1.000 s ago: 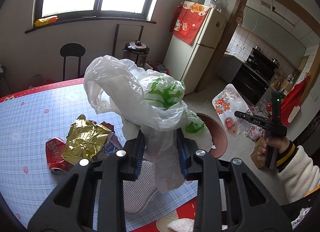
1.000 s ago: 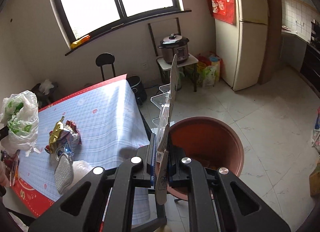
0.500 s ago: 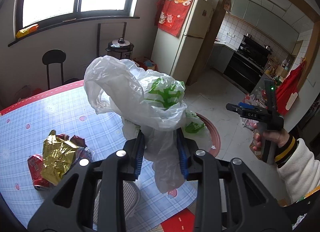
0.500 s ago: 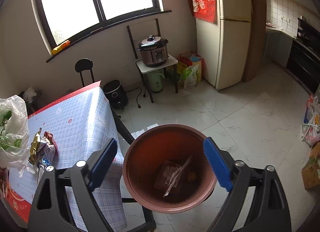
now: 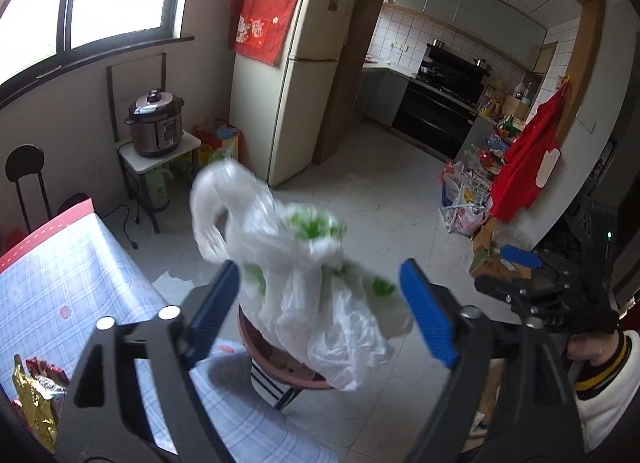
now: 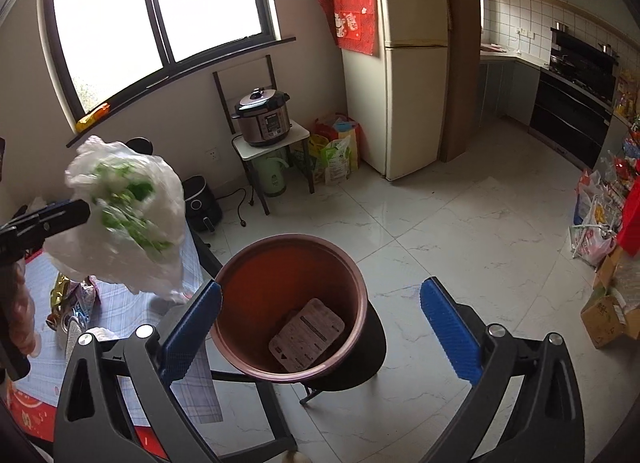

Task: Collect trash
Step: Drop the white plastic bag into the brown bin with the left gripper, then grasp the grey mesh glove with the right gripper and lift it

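Observation:
A white plastic bag with green print (image 5: 280,247) hangs blurred between the jaws of my left gripper (image 5: 318,265), just above the brown round bin (image 5: 280,367). The jaws are opening and their blue pads stand wide of the bag. The right wrist view shows the same bag (image 6: 124,215) left of the bin (image 6: 288,251), above the table edge. My right gripper (image 6: 320,285) hovers over the bin with its jaws opening wide and nothing between them. A flat card package (image 6: 308,333) lies inside the bin. My right gripper (image 5: 504,269) also shows at the right of the left wrist view.
A table with a blue checked cloth (image 5: 60,283) holds a gold wrapper (image 5: 32,403) and other litter beside the bin. A rice cooker on a small stand (image 6: 264,119), a fridge (image 6: 400,63) and bags along the walls border the tiled floor.
My left gripper swung from over the table to above the bin and opened off the bag. My right gripper opened, and the flat package it held now lies in the bin.

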The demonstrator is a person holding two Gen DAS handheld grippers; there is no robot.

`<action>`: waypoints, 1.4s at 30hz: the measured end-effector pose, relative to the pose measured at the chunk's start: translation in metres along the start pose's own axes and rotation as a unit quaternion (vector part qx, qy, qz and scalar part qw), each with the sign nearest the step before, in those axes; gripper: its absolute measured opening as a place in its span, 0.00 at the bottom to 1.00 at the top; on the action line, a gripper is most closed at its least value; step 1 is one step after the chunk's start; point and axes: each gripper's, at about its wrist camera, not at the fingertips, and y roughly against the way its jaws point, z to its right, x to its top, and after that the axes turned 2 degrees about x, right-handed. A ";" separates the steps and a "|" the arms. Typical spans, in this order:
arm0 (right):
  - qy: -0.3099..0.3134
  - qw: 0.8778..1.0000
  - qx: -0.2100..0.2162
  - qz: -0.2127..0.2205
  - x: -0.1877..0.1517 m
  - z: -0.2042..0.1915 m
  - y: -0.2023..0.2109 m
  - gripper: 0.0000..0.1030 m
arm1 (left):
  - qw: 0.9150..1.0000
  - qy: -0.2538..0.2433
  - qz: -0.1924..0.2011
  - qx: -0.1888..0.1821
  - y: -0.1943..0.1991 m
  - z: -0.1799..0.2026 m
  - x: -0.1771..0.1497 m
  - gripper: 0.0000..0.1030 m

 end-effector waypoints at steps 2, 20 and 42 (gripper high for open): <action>-0.007 1.000 -0.004 0.005 -0.001 0.004 0.006 0.95 | 1.000 -0.001 0.011 0.000 0.001 0.002 0.007 0.93; 0.022 0.999 0.013 0.033 0.009 -0.060 0.021 0.95 | 0.982 0.096 0.045 0.154 0.129 -0.124 -0.037 0.95; 0.164 0.958 0.188 -0.145 -0.099 -0.304 -0.063 0.95 | 0.934 0.204 0.057 0.286 0.290 -0.254 -0.222 0.95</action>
